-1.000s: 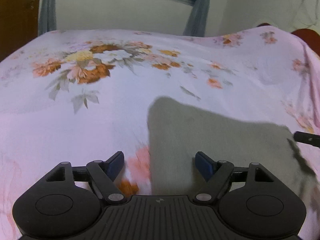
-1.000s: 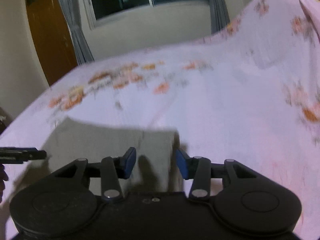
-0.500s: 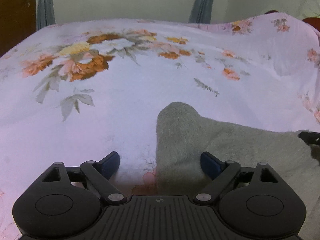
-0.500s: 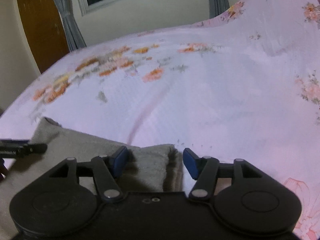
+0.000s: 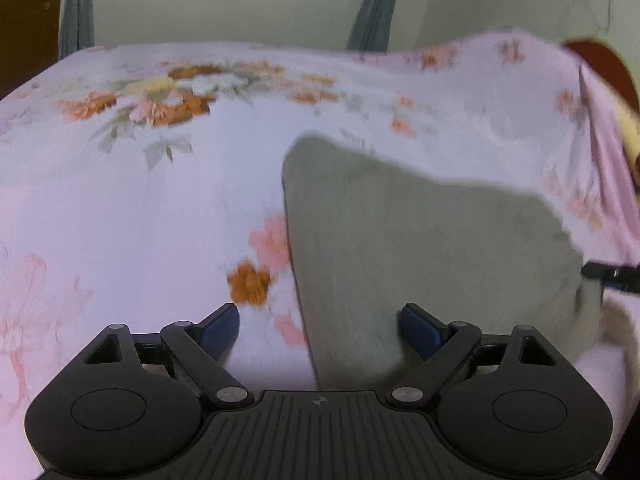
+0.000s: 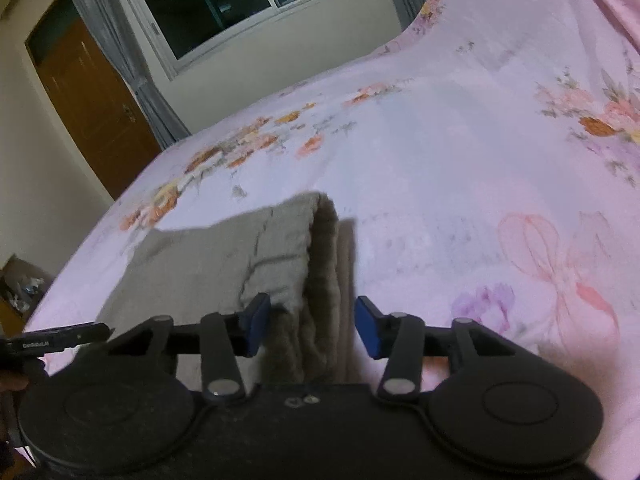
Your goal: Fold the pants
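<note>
The grey pants (image 5: 420,240) lie folded into a thick block on the pink floral bedsheet (image 5: 140,220). My left gripper (image 5: 320,330) is open above the block's left edge, holding nothing. In the right wrist view the pants (image 6: 240,256) show stacked layers along their right edge. My right gripper (image 6: 312,326) is open over that edge, with the layers between the fingers but not pinched. The right gripper's tip shows at the right of the left wrist view (image 5: 612,274), and the left gripper's tip at the left of the right wrist view (image 6: 60,338).
The bedsheet rises over a hump at the far right (image 6: 560,20). A wall with a dark window (image 6: 256,4), grey curtains (image 6: 120,52) and a brown door (image 6: 92,108) stand beyond the bed. The bed's left edge drops off near a box of clutter (image 6: 20,288).
Both grippers have lifted up and back from the pants, so the folded block now looks smaller and lower. Both stay open.
</note>
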Motion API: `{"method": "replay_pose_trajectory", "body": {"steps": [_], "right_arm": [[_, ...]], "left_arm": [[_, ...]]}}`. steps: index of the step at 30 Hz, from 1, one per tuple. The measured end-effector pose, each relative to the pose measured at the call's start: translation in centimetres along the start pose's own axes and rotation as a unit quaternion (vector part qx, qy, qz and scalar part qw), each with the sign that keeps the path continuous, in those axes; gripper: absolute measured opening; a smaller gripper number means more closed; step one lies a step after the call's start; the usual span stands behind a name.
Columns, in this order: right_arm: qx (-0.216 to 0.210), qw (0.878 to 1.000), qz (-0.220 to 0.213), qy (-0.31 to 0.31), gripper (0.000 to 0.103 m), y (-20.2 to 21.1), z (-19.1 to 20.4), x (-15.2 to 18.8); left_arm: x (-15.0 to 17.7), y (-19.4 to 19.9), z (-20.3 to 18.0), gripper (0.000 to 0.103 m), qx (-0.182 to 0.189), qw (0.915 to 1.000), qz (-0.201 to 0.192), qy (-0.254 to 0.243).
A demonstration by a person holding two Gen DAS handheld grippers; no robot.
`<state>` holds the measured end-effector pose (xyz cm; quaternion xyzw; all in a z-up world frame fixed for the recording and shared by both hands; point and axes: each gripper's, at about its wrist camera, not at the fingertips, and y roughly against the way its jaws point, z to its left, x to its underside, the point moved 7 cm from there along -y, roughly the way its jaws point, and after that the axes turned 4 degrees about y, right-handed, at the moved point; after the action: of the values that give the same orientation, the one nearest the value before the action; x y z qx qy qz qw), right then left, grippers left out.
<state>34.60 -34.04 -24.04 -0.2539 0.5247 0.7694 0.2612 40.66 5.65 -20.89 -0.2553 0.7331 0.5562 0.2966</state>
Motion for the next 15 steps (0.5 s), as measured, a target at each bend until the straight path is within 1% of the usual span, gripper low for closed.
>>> {"method": "replay_pose_trajectory", "body": {"steps": [1, 3, 5, 7, 10, 13, 15], "right_arm": [[0.005, 1.0, 0.012, 0.002, 0.045, -0.6, 0.0, 0.3], [0.011, 1.0, 0.015, -0.014, 0.045, -0.9, -0.1, -0.1], [0.004, 1.0, -0.009, -0.024, 0.04, 0.2, 0.4, -1.0], [-0.006, 0.999, -0.032, -0.023, 0.041, 1.5, 0.9, -1.4], [-0.021, 0.999, -0.041, -0.025, 0.041, 2.8, 1.2, -1.0], [-0.028, 0.999, -0.018, -0.033, 0.041, 2.6, 1.3, 0.4], [-0.018, 0.999, 0.024, -0.033, 0.042, 0.9, 1.2, 1.7]], "left_arm": [[0.3, -0.1, -0.1, 0.088, -0.005, 1.0, -0.002, -0.005], [0.1, -0.1, -0.2, 0.088, -0.01, 0.9999, 0.0, 0.004], [-0.3, 0.5, -0.5, 0.088, -0.016, 0.9999, -0.003, 0.006], [-0.2, 1.8, -1.2, 0.088, -0.004, 0.9998, -0.017, -0.005], [0.4, 3.0, -1.8, 0.088, 0.006, 0.9996, -0.024, -0.012], [1.6, 2.6, -1.9, 0.088, -0.007, 0.9998, -0.009, -0.019], [2.1, 2.3, -1.4, 0.088, -0.005, 1.0, -0.007, 0.003]]}}
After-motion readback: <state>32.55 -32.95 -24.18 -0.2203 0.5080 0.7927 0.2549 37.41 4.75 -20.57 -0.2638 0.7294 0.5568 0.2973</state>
